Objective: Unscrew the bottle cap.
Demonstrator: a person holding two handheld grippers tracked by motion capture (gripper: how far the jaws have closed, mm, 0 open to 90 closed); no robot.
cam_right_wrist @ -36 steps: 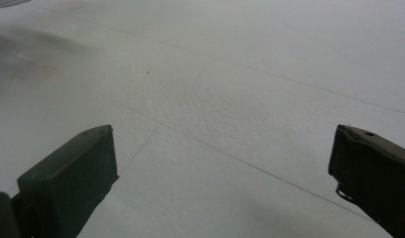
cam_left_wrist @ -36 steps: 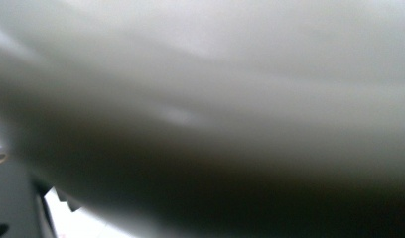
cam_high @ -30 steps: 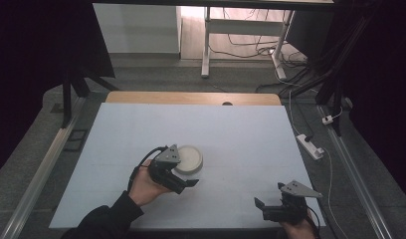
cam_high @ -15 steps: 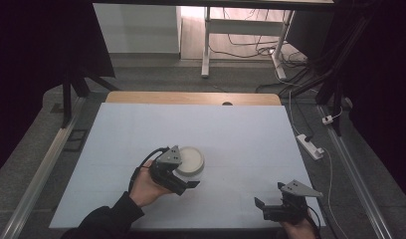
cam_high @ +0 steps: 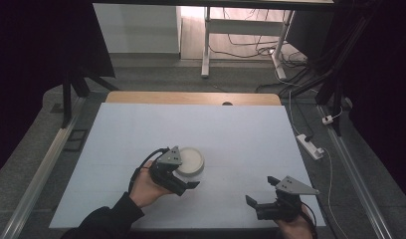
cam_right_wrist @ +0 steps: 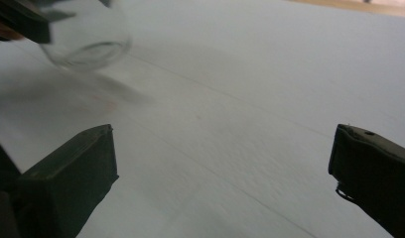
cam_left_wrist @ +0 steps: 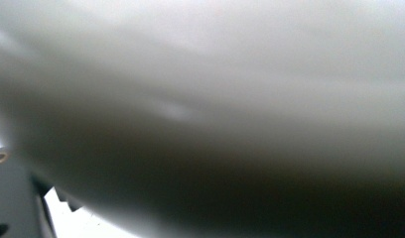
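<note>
Mid-counter point(cam_high: 141, 124), the left hand-held gripper point(cam_high: 183, 177) sits right against the white bowl point(cam_high: 190, 160); its grip I can't tell. Near the front edge, the right hand-held gripper point(cam_high: 260, 191) hovers, jaws wide apart.

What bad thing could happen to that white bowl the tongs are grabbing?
1. The left tongs sit at just one edge of the white bowl. If lifted from there, it might tip or slip out and drop onto the table.
2. The left gripper view is a blur of bowl, so the hold is hard to check.
3. The right tongs are open and far off near the front edge, probably too far to catch it.
</note>
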